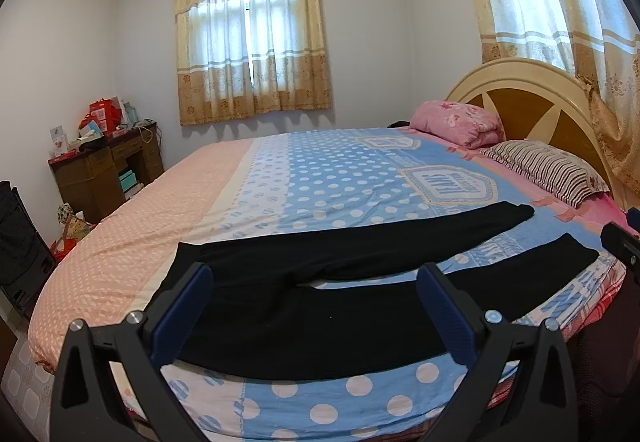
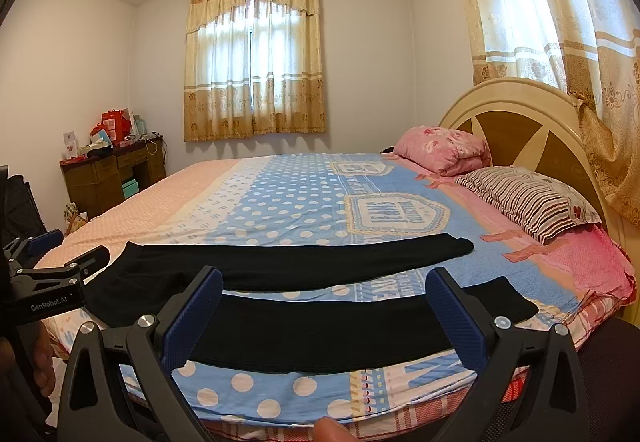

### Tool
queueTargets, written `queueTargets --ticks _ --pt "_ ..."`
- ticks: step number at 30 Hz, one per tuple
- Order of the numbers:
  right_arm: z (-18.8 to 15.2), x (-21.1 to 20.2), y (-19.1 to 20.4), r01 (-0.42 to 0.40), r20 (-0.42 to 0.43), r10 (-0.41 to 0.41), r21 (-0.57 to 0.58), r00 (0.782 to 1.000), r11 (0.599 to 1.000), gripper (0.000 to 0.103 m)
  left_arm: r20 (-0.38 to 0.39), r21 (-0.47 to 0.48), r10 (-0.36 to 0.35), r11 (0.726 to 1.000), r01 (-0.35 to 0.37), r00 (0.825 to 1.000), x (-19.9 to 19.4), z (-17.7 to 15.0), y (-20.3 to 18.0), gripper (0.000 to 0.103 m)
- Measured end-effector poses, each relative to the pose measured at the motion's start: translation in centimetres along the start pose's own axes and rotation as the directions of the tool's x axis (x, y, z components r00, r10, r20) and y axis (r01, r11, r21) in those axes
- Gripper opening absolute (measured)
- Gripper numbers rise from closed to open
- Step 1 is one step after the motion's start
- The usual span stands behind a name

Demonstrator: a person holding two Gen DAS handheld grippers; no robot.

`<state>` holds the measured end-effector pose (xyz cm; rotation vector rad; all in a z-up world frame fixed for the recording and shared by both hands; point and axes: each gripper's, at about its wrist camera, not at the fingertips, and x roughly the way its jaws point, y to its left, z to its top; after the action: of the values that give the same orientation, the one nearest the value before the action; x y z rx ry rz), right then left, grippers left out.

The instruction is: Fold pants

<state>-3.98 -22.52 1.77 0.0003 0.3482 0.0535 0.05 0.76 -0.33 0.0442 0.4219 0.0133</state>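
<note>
Black pants point(image 1: 320, 306) lie flat on the bed near its front edge, waist to the left and both legs spread out to the right. They also show in the right wrist view point(image 2: 304, 326). My left gripper point(image 1: 316, 306) is open and empty, held in front of the waist and crotch area. My right gripper point(image 2: 324, 310) is open and empty, held in front of the near leg. The left gripper also shows at the left edge of the right wrist view point(image 2: 60, 254). Part of the right gripper shows at the right edge of the left wrist view point(image 1: 620, 242).
The bed has a blue polka-dot and pink cover point(image 1: 320, 178). A striped pillow point(image 1: 548, 170) and a pink quilt point(image 1: 460, 122) lie by the headboard point(image 1: 532, 106). A cluttered wooden desk point(image 1: 104, 170) stands at the far left wall. Curtains hang at two windows.
</note>
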Motion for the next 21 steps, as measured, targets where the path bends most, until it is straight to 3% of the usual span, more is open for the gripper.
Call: queueTargets --ticks 21 --pt "0.14 -0.14 -0.07 0.002 0.000 -0.002 -0.003 1.000 1.000 0.102 0.005 -0.003 0.004 1.000 -0.004 1.000 -0.34 0.34 0.20 0.103"
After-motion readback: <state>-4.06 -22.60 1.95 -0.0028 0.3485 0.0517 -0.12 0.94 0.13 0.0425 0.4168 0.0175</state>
